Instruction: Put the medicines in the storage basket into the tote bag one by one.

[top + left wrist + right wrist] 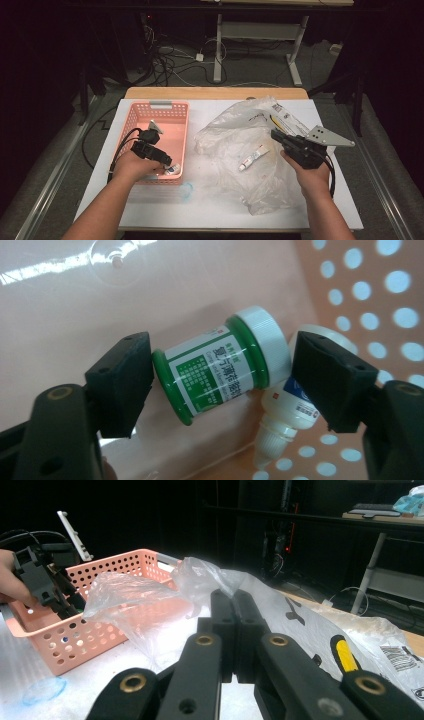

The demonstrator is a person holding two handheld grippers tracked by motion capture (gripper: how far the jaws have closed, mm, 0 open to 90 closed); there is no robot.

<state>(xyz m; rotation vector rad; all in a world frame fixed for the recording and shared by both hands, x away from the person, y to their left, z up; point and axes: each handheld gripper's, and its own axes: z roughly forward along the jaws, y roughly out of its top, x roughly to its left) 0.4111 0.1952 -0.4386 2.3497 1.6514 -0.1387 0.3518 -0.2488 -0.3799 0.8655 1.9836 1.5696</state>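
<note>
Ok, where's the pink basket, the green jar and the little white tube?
pink basket (131, 121), high view, its left wall.
green jar (215, 371), left gripper view, its label.
little white tube (252, 158), high view, its middle, inside the plastic bag.

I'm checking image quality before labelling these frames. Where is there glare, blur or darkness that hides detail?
High view: the room behind is nearly black, and the plastic bag washes out against the bright white table. Left gripper view: glare streaks the pink basket floor, but the green jar label stays fairly sharp. Right gripper view: the near black right gripper is soft, the background dark.
</note>
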